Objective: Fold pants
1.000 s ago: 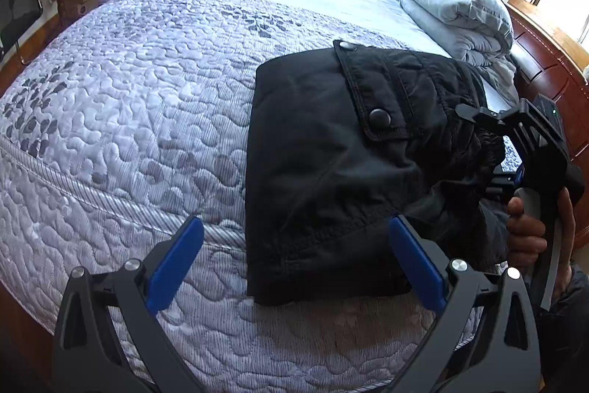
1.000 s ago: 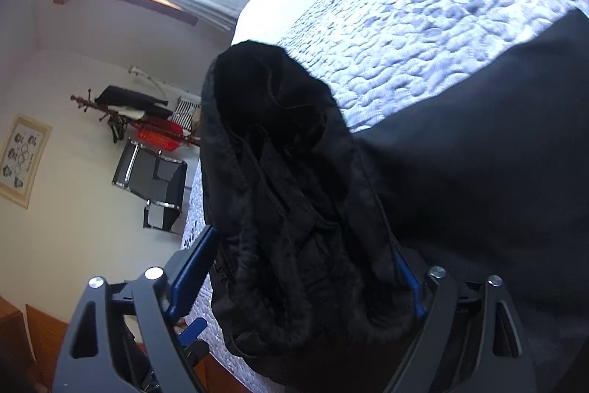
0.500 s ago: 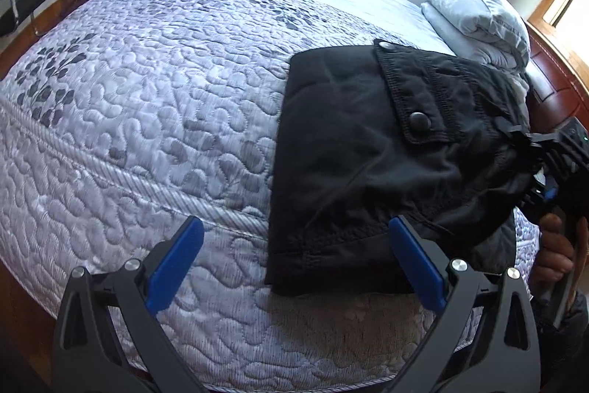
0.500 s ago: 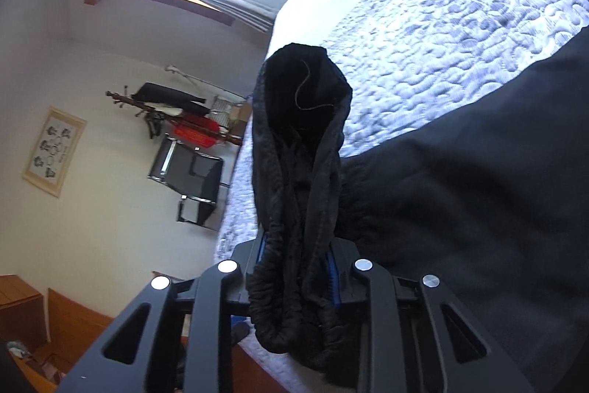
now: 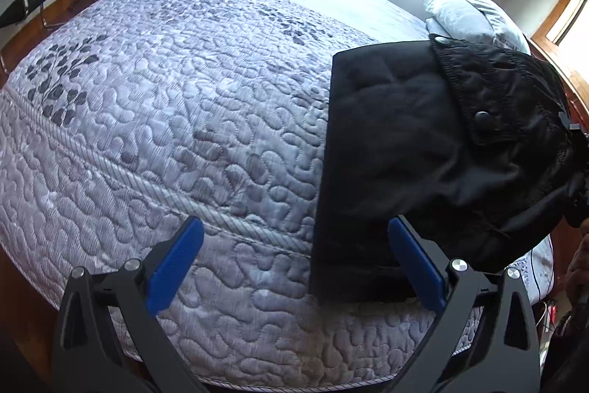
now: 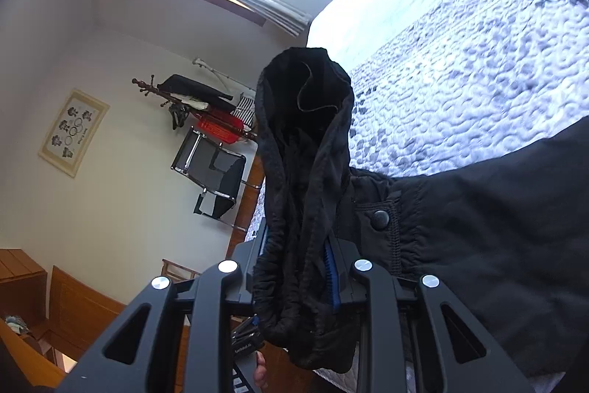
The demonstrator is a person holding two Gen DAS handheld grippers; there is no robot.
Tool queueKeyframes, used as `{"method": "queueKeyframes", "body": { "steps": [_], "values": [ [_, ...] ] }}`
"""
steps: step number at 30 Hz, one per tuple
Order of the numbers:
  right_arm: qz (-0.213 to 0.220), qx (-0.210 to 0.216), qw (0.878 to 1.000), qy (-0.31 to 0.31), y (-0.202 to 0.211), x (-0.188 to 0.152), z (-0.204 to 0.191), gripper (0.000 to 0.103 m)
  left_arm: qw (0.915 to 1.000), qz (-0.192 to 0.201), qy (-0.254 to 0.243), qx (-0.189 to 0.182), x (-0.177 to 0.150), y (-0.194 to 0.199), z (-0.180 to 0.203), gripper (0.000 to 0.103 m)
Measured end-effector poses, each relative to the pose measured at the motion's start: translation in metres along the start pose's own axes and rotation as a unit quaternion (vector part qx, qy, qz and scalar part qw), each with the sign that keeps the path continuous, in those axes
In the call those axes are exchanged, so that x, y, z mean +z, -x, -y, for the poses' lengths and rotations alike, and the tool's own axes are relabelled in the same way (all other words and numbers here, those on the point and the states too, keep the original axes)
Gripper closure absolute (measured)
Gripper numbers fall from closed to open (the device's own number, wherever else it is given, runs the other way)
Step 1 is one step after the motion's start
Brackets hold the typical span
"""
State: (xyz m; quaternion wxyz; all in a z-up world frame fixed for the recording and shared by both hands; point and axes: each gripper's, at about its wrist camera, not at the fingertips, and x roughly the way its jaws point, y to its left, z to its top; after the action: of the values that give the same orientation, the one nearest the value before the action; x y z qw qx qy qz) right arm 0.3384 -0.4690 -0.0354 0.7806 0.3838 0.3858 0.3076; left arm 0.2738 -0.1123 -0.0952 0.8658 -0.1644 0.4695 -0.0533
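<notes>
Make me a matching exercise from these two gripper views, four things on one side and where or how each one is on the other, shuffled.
Things:
1. left gripper
2. right gripper
3. black pants
4. grey pillow

States:
A. lying folded on the quilted bed
B. at the bed's far end
C. jaws wide apart, holding nothing
D. jaws shut on bunched black fabric

Pairs: 1-C, 2-D, 3-A, 4-B

Quilted bed, pillows (perhaps folded), chair

black pants, folded, on bed edge
</notes>
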Motion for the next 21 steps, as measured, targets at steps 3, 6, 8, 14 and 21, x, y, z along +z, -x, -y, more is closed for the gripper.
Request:
{"method": "queueKeyframes", "body": {
  "steps": [3, 6, 8, 14, 21],
  "values": [
    [0.011, -0.015, 1.000, 0.004, 0.023, -0.001, 0.000, 0.077, 0.9999, 0.002, -0.013, -0.003, 0.001, 0.001, 0.011, 0.003],
    [0.021, -0.026, 0.999, -0.005, 0.047, 0.001, 0.015, 0.077, 0.9997, 0.001, -0.023, -0.008, 0.000, 0.001, 0.020, 0.003],
    [0.027, -0.035, 0.999, -0.009, 0.056, 0.004, 0.023, 0.077, 0.9995, -0.003, -0.031, -0.010, -0.001, -0.001, 0.027, 0.003],
    [0.043, -0.054, 0.997, -0.033, 0.084, 0.002, 0.050, 0.077, 0.9985, -0.012, -0.051, -0.017, -0.005, -0.003, 0.043, 0.003],
    [0.045, -0.072, 0.994, -0.063, 0.087, -0.004, 0.081, 0.077, 0.9979, -0.020, -0.057, -0.020, -0.011, -0.005, 0.052, 0.003]
  ]
}}
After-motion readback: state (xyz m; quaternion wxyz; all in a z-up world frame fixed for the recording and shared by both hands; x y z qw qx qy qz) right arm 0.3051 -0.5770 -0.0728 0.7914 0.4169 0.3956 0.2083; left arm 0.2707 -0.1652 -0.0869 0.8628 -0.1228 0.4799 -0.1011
